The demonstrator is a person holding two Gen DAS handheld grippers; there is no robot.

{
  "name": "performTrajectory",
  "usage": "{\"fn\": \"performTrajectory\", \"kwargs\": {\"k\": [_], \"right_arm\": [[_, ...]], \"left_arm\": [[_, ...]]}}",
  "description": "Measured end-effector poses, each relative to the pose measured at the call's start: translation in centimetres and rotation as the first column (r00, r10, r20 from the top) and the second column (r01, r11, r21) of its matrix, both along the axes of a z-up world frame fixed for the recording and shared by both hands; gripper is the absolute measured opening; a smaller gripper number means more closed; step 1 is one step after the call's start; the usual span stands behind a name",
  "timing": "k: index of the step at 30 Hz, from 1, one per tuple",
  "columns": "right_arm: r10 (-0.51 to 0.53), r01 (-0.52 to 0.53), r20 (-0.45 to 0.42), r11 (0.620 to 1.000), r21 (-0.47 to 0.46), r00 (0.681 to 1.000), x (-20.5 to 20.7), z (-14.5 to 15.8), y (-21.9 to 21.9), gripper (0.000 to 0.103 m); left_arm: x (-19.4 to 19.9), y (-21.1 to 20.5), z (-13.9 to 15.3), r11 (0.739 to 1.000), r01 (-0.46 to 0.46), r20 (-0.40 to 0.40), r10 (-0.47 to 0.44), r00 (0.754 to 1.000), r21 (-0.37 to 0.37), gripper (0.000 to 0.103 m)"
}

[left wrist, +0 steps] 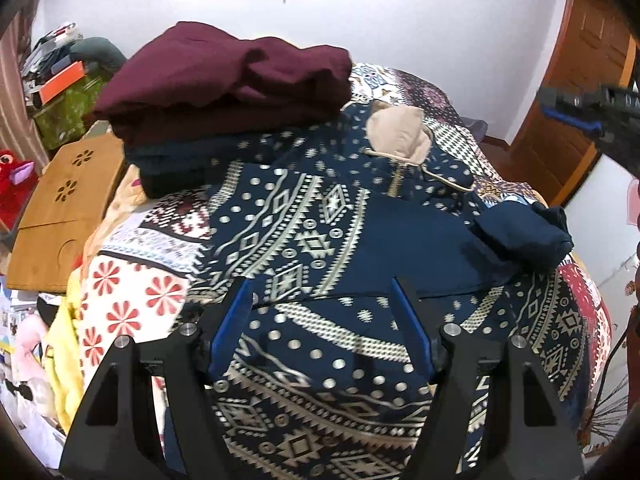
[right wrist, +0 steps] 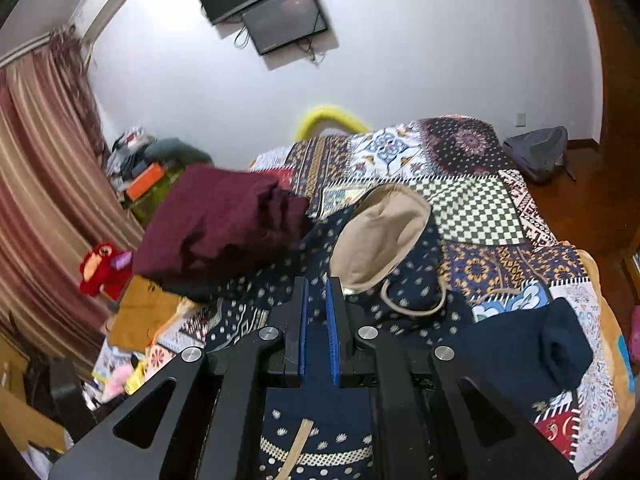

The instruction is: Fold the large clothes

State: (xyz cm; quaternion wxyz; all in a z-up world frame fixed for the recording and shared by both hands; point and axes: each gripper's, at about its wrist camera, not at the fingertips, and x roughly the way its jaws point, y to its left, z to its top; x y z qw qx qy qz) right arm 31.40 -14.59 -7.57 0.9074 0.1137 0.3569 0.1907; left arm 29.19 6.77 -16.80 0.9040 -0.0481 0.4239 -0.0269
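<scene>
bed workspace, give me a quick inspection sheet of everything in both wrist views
surface: bed under a multicoloured patchwork quilt, mostly covered.
job's things: navy hooded garment with cream geometric print spread flat, its beige-lined hood open, its plain navy sleeve cuff lying on the quilt.
clutter: stack of folded maroon and dark clothes at the far left of the bed; red plush toy; wooden lap board beside the bed.
grippers: left gripper open above the print, holding nothing; right gripper with jaws nearly together, whether it pinches cloth is unclear.
cables: loose cord under the wall-mounted screen.
surroundings: striped curtain, wooden door, grey bag on the floor.
</scene>
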Motion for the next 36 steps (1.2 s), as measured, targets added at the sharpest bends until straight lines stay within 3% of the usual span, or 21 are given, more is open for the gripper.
{"fn": "performTrajectory", "kwargs": {"k": [5, 10, 12, 16, 19, 23, 27, 36], "right_arm": [[-0.033, 0.026, -0.047, 0.989, -0.146, 0.998, -0.9, -1.8, -1.7, 0.008], [-0.121, 0.106, -0.03, 0.948, -0.299, 0.992, -2.9, -2.8, -6.3, 0.01], [-0.163, 0.146, -0.032, 0.939, -0.312, 0.986, -3.5, -3.2, -8.6, 0.011], [-0.267, 0.24, -0.071, 0.935, -0.262, 0.961, -5.1, -4.4, -14.6, 0.026], [-0.339, 0.316, -0.071, 0.922, -0.223, 0.938, -6.3, -5.1, -18.0, 0.036], [-0.396, 0.37, -0.116, 0.908, -0.196, 0.911, -7.1, -6.1, -20.5, 0.037], [-0.413, 0.385, -0.13, 0.902, -0.194, 0.901, -7.5, -7.1, -21.5, 0.037], [-0.413, 0.396, -0.191, 0.91, -0.122, 0.89, -7.5, -8.6, -23.3, 0.037]], "left_arm": [[0.3, -0.2, 0.5, 1.0, 0.008, -0.004, -0.008, 1.0, -0.009, 0.069], [2.0, -3.9, 1.7, 0.997, 0.082, 0.015, -0.082, 0.997, -0.01, 0.069], [3.1, -6.3, 2.4, 0.992, 0.126, 0.024, -0.126, 0.992, -0.014, 0.069], [5.1, -11.2, 3.3, 0.976, 0.216, 0.029, -0.216, 0.976, -0.018, 0.07], [6.8, -15.9, 3.6, 0.948, 0.32, 0.022, -0.319, 0.947, 0.001, 0.07], [9.0, -21.9, 3.2, 0.904, 0.422, -0.016, -0.422, 0.907, 0.063, 0.071], [11.3, -26.9, 2.0, 0.86, 0.509, -0.057, -0.507, 0.86, 0.043, 0.071], [14.8, -33.1, -2.0, 0.819, 0.574, -0.152, -0.569, 0.808, -0.012, 0.07]]}}
